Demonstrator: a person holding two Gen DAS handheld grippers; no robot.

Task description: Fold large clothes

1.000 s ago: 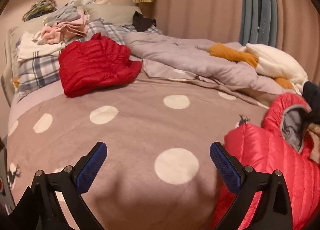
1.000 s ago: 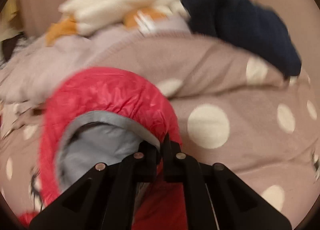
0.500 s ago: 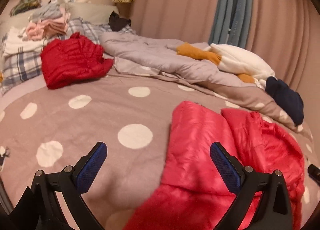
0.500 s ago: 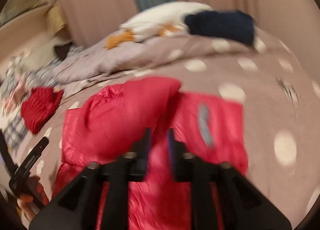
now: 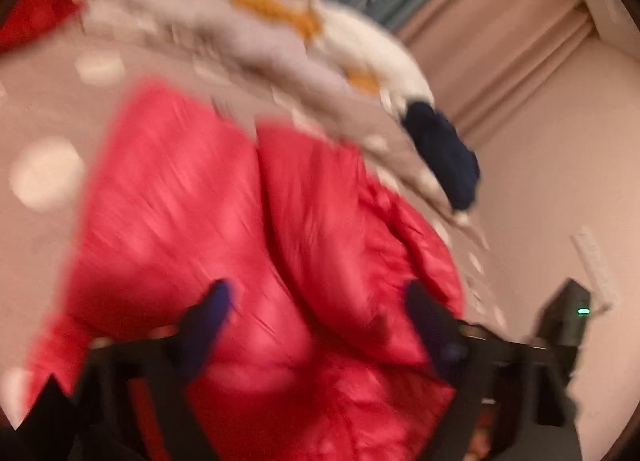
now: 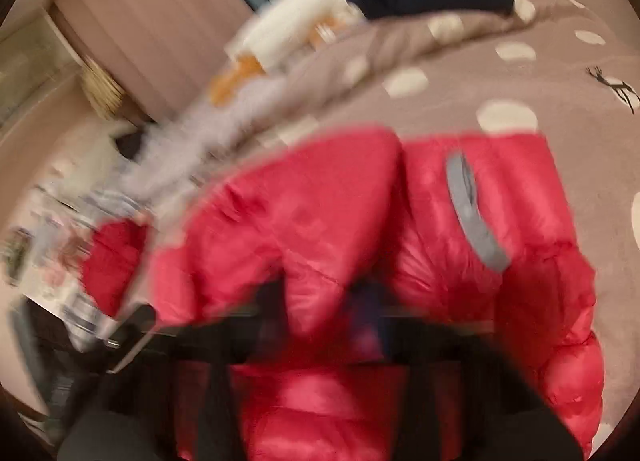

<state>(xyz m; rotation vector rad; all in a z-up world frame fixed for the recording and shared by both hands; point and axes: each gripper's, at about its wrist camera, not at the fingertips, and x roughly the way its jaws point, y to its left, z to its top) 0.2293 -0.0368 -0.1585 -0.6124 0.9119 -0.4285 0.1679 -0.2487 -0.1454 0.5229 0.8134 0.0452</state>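
Observation:
A bright red puffer jacket (image 5: 248, 221) lies partly folded on the dotted brown bedspread (image 5: 40, 101). In the right wrist view the jacket (image 6: 320, 221) shows a grey trim strip (image 6: 472, 217). My left gripper (image 5: 316, 297) is open, its blue-padded fingers spread just above the jacket's near part. My right gripper (image 6: 320, 301) is over the jacket's near edge with its jaws partly apart and red fabric between them; both views are blurred by motion.
A grey duvet (image 5: 224, 33), a white and orange garment (image 5: 360, 45) and a navy garment (image 5: 444, 153) lie along the far side of the bed. A second red jacket (image 6: 112, 257) lies at the left. Curtains (image 5: 480, 21) hang behind.
Both grippers have swung over the red jacket and come closer to it. The right gripper's jaws, shut before, now stand partly apart. The jacket now lies folded over with its hood hidden.

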